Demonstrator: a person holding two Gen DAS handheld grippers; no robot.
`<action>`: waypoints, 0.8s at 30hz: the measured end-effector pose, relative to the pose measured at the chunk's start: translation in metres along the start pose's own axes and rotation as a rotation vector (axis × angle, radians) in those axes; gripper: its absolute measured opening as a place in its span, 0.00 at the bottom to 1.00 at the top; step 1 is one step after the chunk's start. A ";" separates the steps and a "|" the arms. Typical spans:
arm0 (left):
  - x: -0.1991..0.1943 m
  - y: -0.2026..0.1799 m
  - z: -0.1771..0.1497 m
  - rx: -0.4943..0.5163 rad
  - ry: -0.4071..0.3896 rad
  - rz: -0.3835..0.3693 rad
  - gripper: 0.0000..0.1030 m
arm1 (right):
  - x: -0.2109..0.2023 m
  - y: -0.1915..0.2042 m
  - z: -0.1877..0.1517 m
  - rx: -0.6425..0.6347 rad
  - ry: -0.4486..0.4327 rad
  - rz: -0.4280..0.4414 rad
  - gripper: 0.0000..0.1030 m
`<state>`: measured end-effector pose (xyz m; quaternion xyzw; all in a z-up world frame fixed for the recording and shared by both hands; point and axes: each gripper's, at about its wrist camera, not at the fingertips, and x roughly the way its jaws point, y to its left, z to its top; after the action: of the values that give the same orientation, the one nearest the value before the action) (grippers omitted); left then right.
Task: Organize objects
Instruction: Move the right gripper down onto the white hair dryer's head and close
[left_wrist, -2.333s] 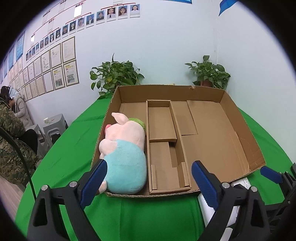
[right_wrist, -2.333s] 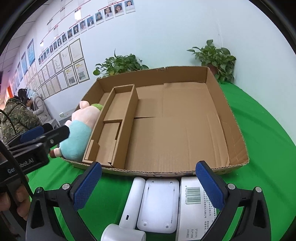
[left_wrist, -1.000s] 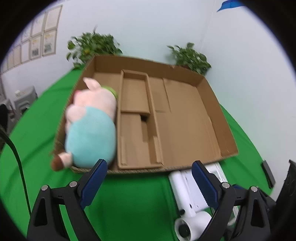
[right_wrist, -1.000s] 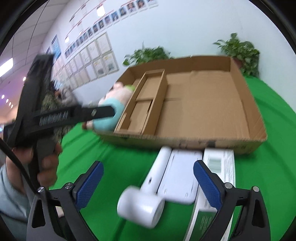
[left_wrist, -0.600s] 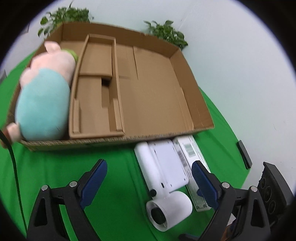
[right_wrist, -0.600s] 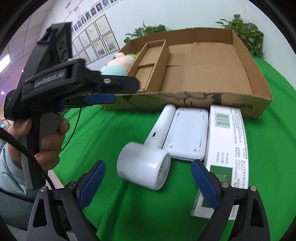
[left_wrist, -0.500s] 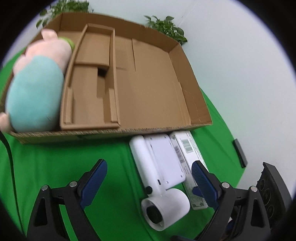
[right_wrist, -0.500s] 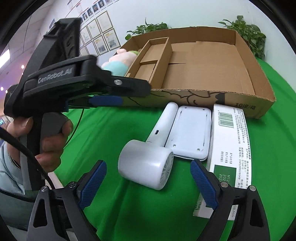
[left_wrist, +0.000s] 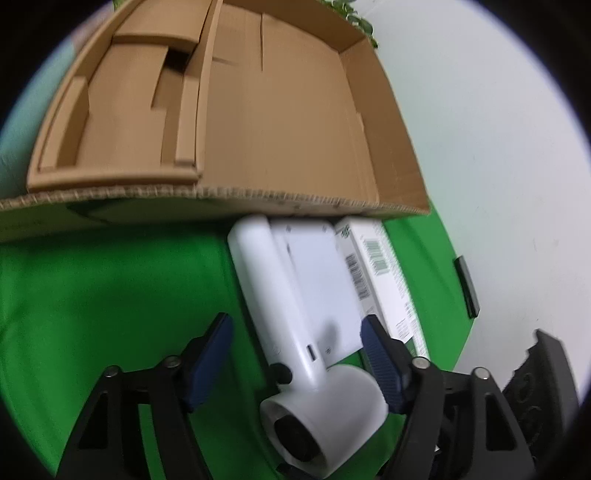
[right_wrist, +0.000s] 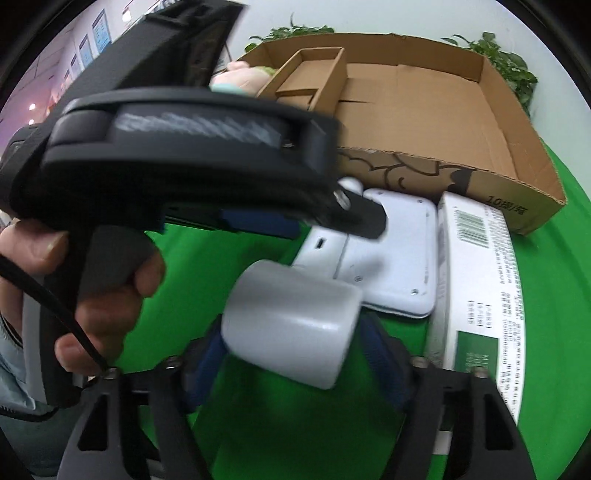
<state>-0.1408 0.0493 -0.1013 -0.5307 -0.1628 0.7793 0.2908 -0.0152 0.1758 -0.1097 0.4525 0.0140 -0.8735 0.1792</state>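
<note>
On the green tabletop (left_wrist: 92, 295), the left tongs (left_wrist: 295, 354) are spread wide, released, straddling the handle of the white hair dryer (left_wrist: 280, 302), which lies just in front of the cardboard box (left_wrist: 295, 129). Beside the dryer rest a flat white device (left_wrist: 325, 280) and a barcoded carton (right_wrist: 476, 280). The right tongs (right_wrist: 291, 354) gape around the dryer's round head, their pads not visibly touching it.

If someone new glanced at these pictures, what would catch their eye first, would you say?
Probably the white hair dryer, lying on the green cloth between the open left claw. Behind it sits the large cardboard box, with a pink plush toy at its far left.
</note>
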 end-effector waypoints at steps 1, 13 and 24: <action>0.003 0.000 -0.002 0.001 0.013 0.001 0.64 | 0.000 0.001 0.000 -0.006 -0.001 -0.008 0.63; -0.001 -0.004 -0.027 -0.008 0.026 0.002 0.40 | -0.012 0.009 -0.009 -0.038 0.011 0.026 0.62; -0.002 -0.008 -0.038 -0.014 0.015 0.023 0.39 | -0.026 0.012 -0.015 -0.039 0.020 0.052 0.62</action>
<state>-0.1027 0.0519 -0.1097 -0.5403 -0.1602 0.7774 0.2792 0.0142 0.1752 -0.0960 0.4577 0.0211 -0.8635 0.2106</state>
